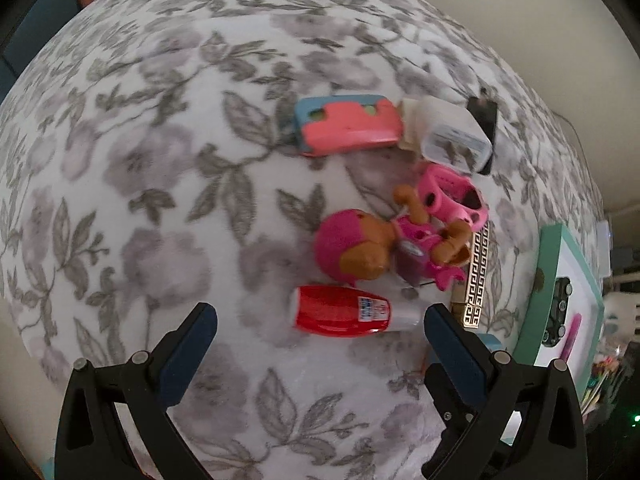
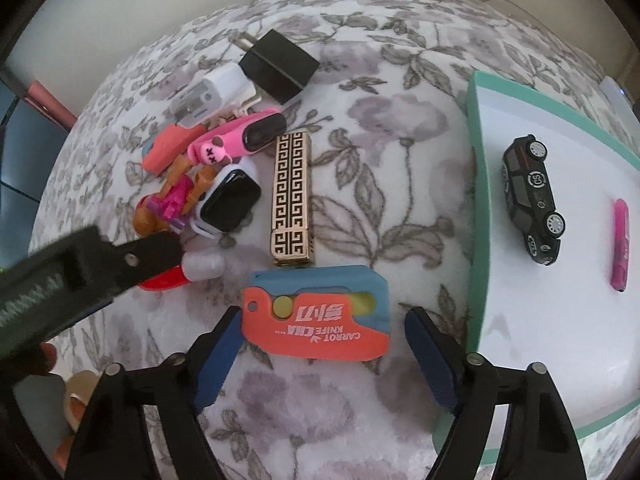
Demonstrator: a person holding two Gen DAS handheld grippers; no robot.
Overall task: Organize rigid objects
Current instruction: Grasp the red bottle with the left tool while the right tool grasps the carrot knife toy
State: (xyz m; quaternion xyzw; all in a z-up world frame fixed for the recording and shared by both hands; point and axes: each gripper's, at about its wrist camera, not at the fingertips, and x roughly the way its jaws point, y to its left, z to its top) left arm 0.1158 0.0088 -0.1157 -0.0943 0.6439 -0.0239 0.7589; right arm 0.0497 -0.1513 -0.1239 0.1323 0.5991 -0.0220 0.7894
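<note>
An orange and blue toy carrot knife [image 2: 320, 316] lies flat on the floral blanket between the fingers of my right gripper [image 2: 322, 326]. The jaws stand open, with a gap at the knife's right end. A red bottle [image 1: 340, 312] with a white cap lies on its side between the open fingers of my left gripper [image 1: 320, 320], neither pad pressing on it. In the right wrist view one finger [image 2: 152, 250] of the left gripper covers most of that bottle [image 2: 200, 266]. The teal tray [image 2: 478, 200] on the right holds a black toy car [image 2: 532, 200] and a pink stick [image 2: 620, 248].
Clustered beyond the bottle are a pink-haired doll [image 1: 360, 248], a second carrot knife [image 1: 348, 124], a white charger [image 1: 452, 136], a pink case [image 2: 240, 136], a smartwatch [image 2: 228, 200], a gold patterned lighter [image 2: 290, 200] and a black plug [image 2: 280, 66]. Bare blanket lies left of the pile.
</note>
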